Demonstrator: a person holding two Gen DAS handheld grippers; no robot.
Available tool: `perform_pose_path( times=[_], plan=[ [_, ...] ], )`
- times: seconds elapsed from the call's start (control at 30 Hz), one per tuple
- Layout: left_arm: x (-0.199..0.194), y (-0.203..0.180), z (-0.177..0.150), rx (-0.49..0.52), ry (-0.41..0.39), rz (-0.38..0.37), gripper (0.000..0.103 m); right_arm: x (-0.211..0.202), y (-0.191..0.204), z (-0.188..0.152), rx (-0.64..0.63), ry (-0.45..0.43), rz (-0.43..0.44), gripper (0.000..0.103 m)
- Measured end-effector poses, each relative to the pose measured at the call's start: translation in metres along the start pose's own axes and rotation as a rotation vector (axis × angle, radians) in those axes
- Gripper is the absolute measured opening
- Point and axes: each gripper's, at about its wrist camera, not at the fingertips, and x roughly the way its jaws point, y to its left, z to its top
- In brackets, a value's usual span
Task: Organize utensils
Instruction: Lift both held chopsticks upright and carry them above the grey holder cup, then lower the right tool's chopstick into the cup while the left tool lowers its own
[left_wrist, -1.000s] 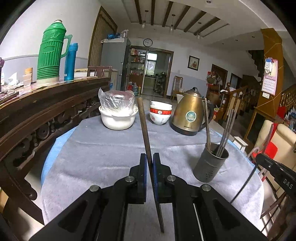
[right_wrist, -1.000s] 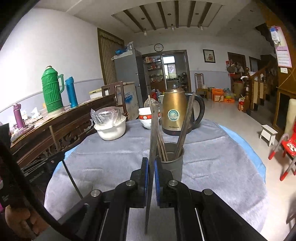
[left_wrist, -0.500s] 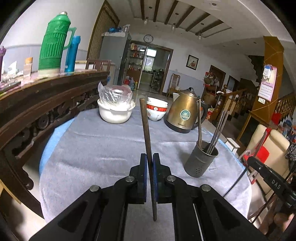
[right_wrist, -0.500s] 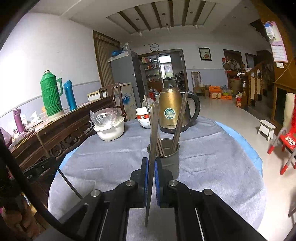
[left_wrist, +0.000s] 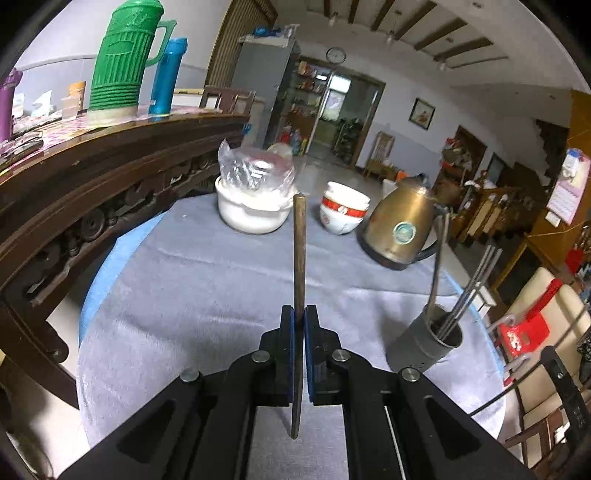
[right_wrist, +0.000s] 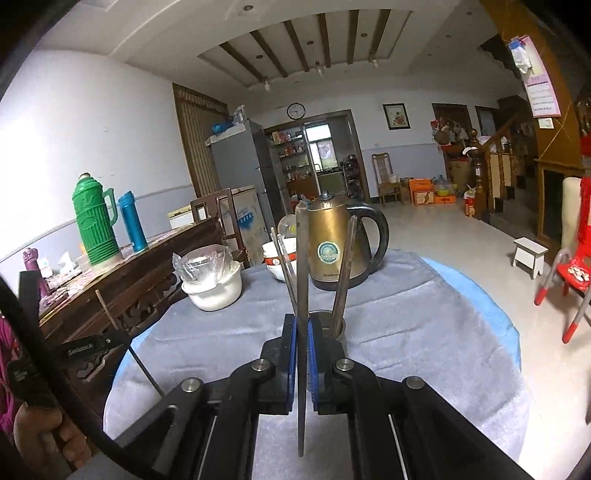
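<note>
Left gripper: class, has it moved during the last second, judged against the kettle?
Yes. The left gripper swung left: the kettle and utensil cup shifted rightward in its view.

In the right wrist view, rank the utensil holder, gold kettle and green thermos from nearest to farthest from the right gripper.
1. Utensil holder, just beyond the right gripper.
2. Gold kettle, behind the holder, mid-table.
3. Green thermos, far left on the wooden sideboard.

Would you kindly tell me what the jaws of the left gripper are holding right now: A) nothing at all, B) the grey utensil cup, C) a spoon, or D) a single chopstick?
D: in the left wrist view the left gripper has its jaws shut on one brown chopstick, while the grey utensil cup stands apart on the table.
</note>
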Motion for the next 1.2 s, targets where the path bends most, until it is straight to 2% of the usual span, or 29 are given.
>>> perform_pose_path(
  times=[0.33, 0.67, 1.03, 1.2],
  plan=[
    [0.002, -0.005, 0.005, 0.004, 0.021, -0.01, 0.005, 0.001, 0.002, 0.0, -0.003, 0.01, 0.005, 0.006],
    [-0.012, -0.006, 0.025, -0.085, 0.0, -0.165, 0.005, -0.007, -0.004, 0.013, 0.022, -0.028, 0.012, 0.006],
    [-0.022, -0.072, 0.086, -0.058, -0.164, -0.323, 0.005, -0.015, -0.017, 0.084, 0.025, -0.221, 0.01, 0.006],
    [-0.003, -0.107, 0.094, -0.006, -0.176, -0.355, 0.005, 0.006, -0.022, 0.1, 0.024, -0.237, -0.001, 0.006]
  ],
)
